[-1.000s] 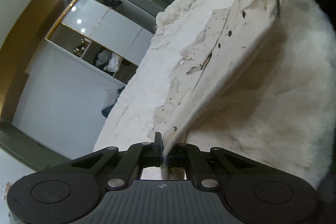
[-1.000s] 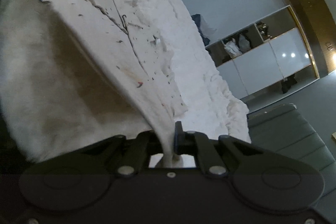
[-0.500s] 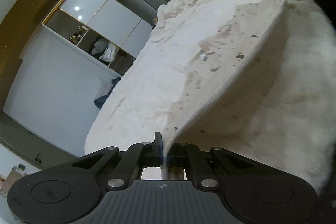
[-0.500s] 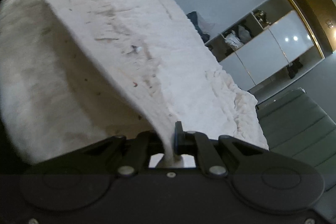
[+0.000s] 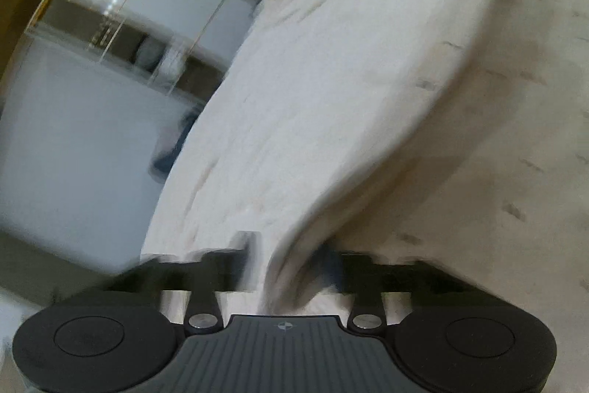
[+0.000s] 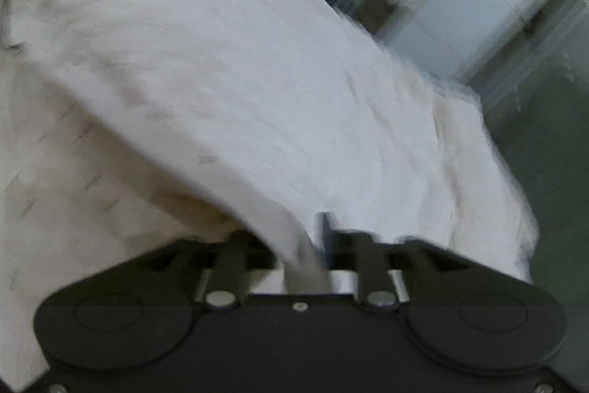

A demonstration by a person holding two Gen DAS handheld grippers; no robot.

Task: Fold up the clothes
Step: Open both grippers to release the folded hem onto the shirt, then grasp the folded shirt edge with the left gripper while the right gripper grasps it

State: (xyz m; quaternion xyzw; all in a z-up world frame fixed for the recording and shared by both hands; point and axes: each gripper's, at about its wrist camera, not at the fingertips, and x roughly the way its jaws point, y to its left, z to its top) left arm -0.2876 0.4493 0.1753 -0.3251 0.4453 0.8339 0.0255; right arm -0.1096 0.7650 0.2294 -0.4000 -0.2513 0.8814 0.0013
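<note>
Behind the bed (image 5: 533, 98), cabinets are blurring. Your left gripper (image 5: 291, 245) and right gripper (image 6: 291, 234) have just been opening, jaws parted, garment (image 6: 221, 61) hem slipping between them. Releasing mid-swing risks uneven folding.

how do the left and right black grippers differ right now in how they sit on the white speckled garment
The left black gripper stands with its jaws wide apart, while the right black gripper shows a narrower gap. The white speckled garment hangs loose between the left fingers, touching neither pad clearly; in the right gripper the fabric fills more of the gap. Both have just been opening with the garment's edge between them, over the white bed cover.
</note>
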